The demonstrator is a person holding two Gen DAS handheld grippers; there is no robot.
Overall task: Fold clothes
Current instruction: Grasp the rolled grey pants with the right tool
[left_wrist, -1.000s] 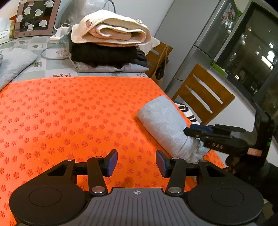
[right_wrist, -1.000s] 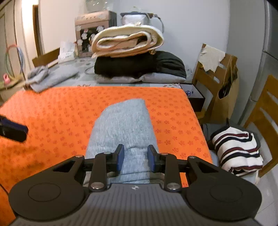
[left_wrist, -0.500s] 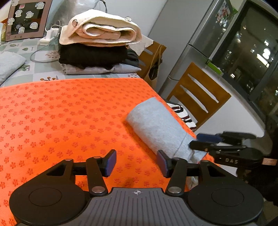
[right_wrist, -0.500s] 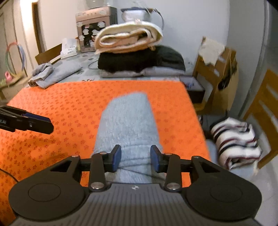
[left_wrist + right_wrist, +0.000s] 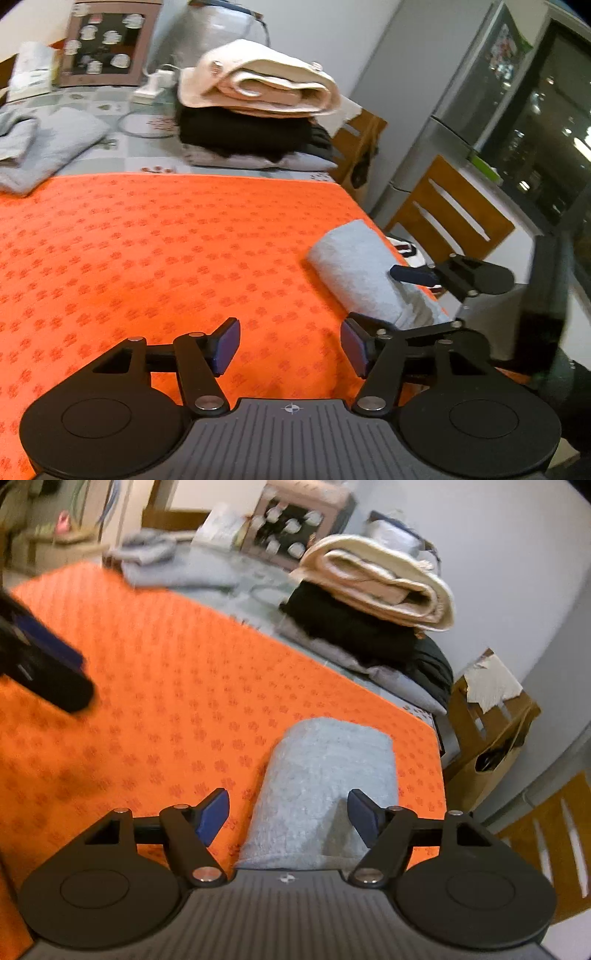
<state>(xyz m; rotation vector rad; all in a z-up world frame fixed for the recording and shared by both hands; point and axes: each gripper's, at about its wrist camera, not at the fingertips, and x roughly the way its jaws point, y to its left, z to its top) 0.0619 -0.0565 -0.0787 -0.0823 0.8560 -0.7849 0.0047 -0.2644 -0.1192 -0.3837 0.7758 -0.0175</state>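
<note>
A folded grey garment (image 5: 325, 775) lies at the right edge of the orange mat (image 5: 147, 251) on the table. The right hand-held gripper (image 5: 288, 818), spread wide, straddles it, apparently without touching. The left hand-held gripper (image 5: 290, 347) hovers spread, empty.

I can read no text, brand name or number in either wrist view. The only sign I can make out is a small crosshair mark printed at the front centre of each tool's ribbed grey body: the left tool (image 5: 290, 347) and the right tool (image 5: 288, 816). The box with cup pictures (image 5: 107, 44) at the far end of the desk and the magnets on the refrigerator (image 5: 491, 74) are too blurred for me to read.
</note>
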